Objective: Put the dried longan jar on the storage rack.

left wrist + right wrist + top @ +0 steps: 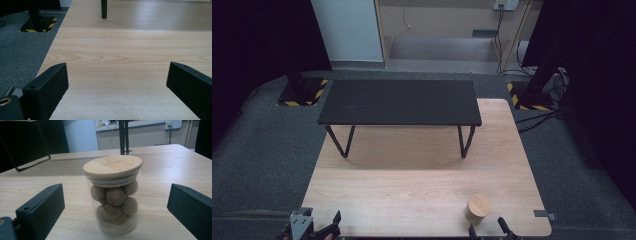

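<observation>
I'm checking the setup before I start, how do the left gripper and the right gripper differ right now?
The right gripper has a glass jar of brown balls standing between its open jaws, not touched; the left gripper faces bare table. In the high view the right gripper sits at the table's near right edge, behind the jar; the left gripper sits at the near left corner. Both are open and hold nothing.

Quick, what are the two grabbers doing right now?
Left gripper: open, holding nothing.
Right gripper: open, the jar standing between its jaws, not gripped.
</observation>
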{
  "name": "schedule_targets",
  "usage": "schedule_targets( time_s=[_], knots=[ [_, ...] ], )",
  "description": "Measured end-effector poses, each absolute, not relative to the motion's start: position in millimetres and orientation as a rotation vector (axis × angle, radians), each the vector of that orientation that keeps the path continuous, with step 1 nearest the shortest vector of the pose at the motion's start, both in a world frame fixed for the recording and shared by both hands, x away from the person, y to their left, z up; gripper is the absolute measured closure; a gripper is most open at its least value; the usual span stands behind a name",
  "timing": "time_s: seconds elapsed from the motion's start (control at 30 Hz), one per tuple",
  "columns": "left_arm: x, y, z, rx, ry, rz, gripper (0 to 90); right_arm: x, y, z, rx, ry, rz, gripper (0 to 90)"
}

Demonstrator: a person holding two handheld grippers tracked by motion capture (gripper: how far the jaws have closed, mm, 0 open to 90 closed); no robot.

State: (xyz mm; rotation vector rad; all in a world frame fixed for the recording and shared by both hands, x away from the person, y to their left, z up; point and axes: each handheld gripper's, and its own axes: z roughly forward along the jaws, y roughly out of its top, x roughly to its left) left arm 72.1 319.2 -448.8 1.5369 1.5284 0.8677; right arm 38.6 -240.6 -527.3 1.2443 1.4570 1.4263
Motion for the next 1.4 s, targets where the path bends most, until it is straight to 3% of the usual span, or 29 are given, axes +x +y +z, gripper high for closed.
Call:
schedule_targets(
  time_s=[0.63,1.4],
  knots=[
    [73.4,317.4,-448.4,1.545,1.52,0.86,2.8,43.4,-236.1,-531.7,1.276,1.463,1.396,1.5],
    [72.8,318.9,-448.6,1.545,1.527,0.862,2.8,79.3,-217.4,-532.4,1.272,1.481,1.356,1.3]
  ],
)
